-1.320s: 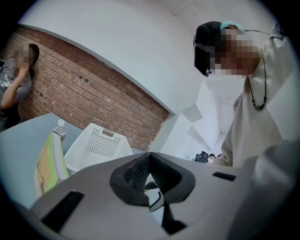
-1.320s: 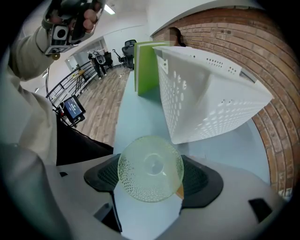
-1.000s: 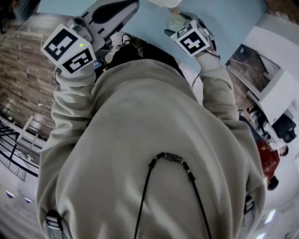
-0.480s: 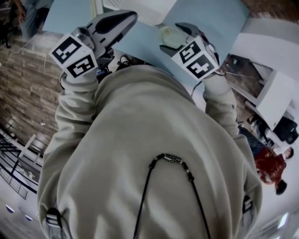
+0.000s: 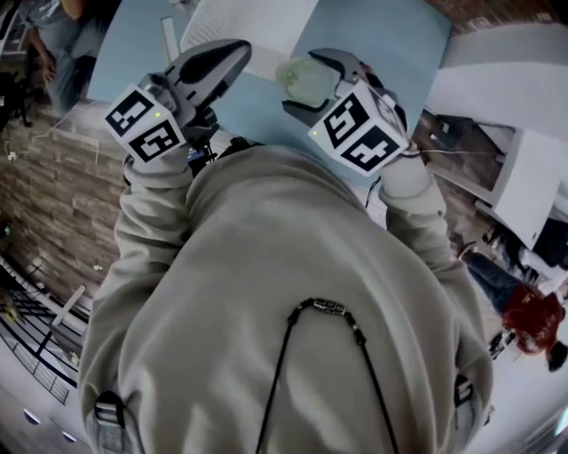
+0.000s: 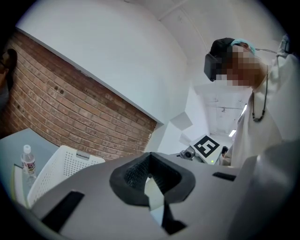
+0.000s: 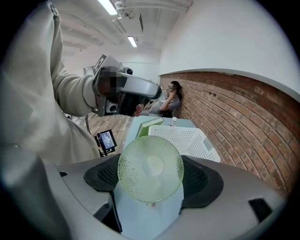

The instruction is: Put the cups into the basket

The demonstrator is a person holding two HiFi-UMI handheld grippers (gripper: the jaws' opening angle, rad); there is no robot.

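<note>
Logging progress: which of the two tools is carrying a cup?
The right tool, clamped on the pale green cup; the left tool is shut on nothing.

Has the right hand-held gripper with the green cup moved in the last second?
Yes. In the head view the right hand-held gripper and its green cup have shifted left, closer to the near corner of the white basket.

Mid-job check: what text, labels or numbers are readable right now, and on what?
No text is readable.
Bottle label: too small to read.
Small screen: too blurred to read.
Marker cubes: black-and-white squares only, no letters.
Green cup: no print visible.
</note>
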